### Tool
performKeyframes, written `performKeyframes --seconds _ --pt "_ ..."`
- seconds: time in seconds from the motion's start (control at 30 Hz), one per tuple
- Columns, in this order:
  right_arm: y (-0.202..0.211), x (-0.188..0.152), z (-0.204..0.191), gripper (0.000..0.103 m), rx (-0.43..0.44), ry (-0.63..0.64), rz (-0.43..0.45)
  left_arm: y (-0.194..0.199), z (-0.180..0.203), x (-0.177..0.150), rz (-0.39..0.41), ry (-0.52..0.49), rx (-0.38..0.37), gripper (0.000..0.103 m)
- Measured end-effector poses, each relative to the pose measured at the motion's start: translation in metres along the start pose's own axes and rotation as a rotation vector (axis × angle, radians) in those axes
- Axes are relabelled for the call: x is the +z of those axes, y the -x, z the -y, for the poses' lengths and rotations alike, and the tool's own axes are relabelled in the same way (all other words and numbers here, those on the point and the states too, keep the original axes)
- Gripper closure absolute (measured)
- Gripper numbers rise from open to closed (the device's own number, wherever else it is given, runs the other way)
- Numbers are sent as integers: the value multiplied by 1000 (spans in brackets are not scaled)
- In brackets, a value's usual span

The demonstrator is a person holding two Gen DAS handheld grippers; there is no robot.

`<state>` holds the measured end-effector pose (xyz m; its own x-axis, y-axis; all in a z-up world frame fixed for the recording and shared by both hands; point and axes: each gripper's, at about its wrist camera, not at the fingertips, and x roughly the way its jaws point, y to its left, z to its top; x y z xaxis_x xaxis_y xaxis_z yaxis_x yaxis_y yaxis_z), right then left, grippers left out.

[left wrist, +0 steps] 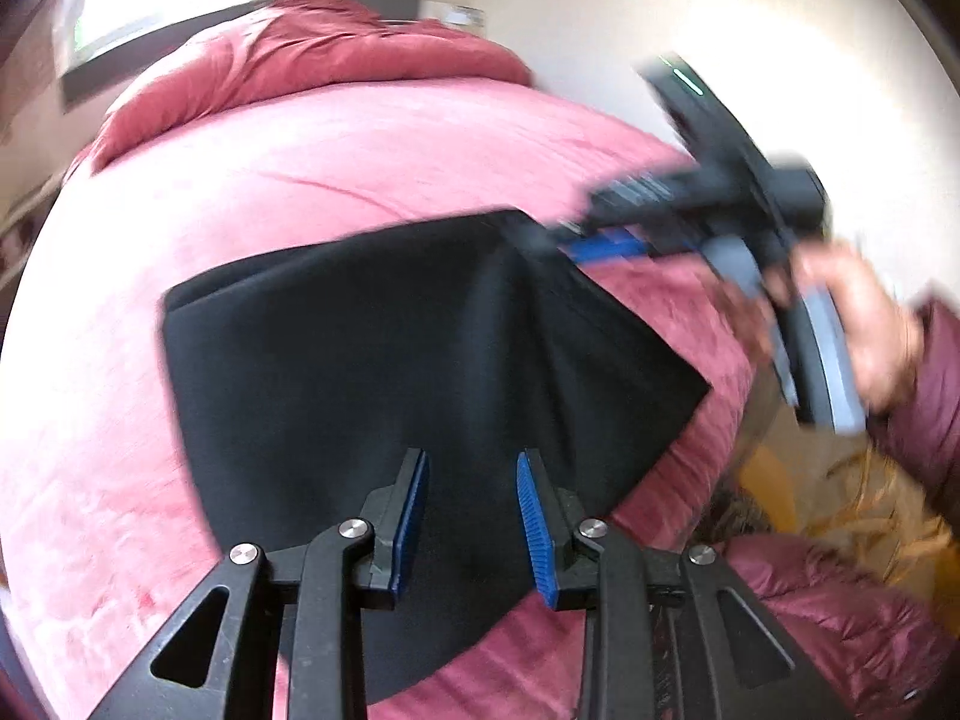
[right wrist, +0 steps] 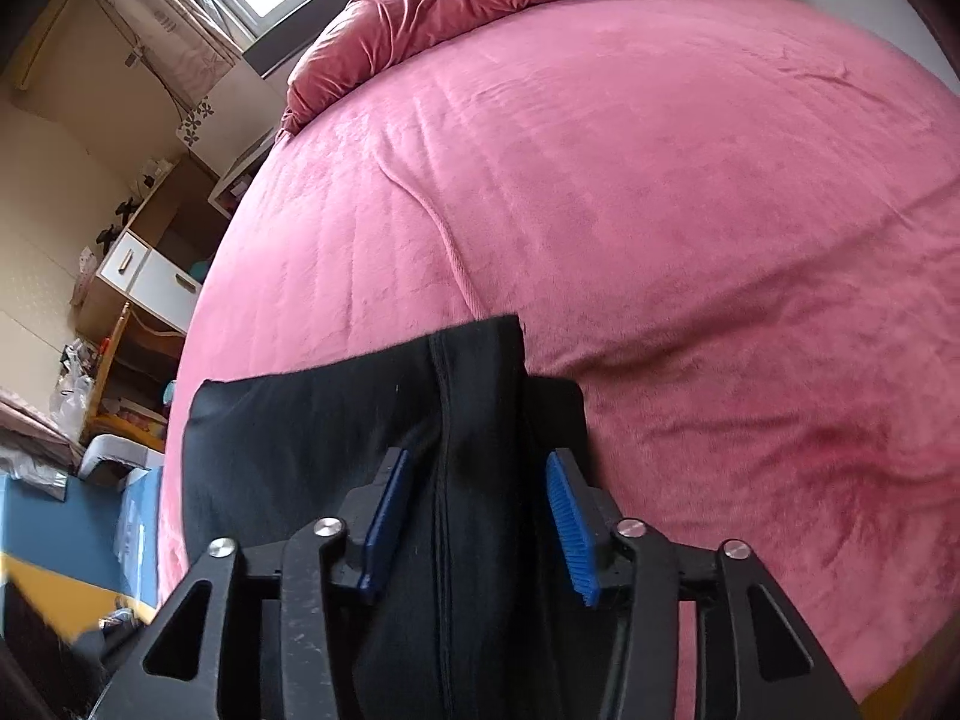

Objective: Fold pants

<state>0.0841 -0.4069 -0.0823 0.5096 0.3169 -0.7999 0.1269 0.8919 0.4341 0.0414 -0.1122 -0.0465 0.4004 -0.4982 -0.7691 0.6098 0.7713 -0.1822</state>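
Claws first: our left claw [left wrist: 471,480] hung with its blue pads apart above the black pants [left wrist: 384,354], nothing between them, and our right claw [right wrist: 477,495] stood just as parted astride the seam, not pinching. We judged both had let go because the pants already lay folded on the pink bed [right wrist: 690,192]. No containers showed clearly.

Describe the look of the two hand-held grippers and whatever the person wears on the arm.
Each hand-held gripper, left and right, has black angular fingers with triangular cut-outs, silver round pivot bolts and ribbed blue pads. In the left wrist view, the right one's body is black with grey parts and a green light. The sleeve is maroon and quilted.
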Motion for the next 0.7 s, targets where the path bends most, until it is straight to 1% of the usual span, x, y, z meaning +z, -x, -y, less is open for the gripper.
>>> performKeyframes --seconds 0.1,0.23,0.3,0.4,0.47,0.5,0.53,0.6,0.7 --pt "3 -9 2 39 41 0 -23 18 -49 3 36 163 0 72" --pt "7 -23 6 38 50 11 -45 37 -118 2 76 369 33 71" --pt "9 -31 7 38 47 15 -51 38 -144 -1 72 447 26 71" --pt "11 -39 9 38 65 3 -52 29 -169 -1 54 522 17 71" --pt "11 -42 8 37 70 11 -52 18 -182 2 36 561 -14 70" --pt "11 -44 8 37 74 11 -52 9 -189 5 25 590 -31 67" --pt "11 -46 8 37 77 11 -53 4 -193 8 20 609 -45 61" --pt "10 -47 8 37 84 17 -57 -11 -201 13 12 652 -114 56" --pt "7 -50 10 37 94 23 -71 -32 -207 21 -7 706 -170 55"
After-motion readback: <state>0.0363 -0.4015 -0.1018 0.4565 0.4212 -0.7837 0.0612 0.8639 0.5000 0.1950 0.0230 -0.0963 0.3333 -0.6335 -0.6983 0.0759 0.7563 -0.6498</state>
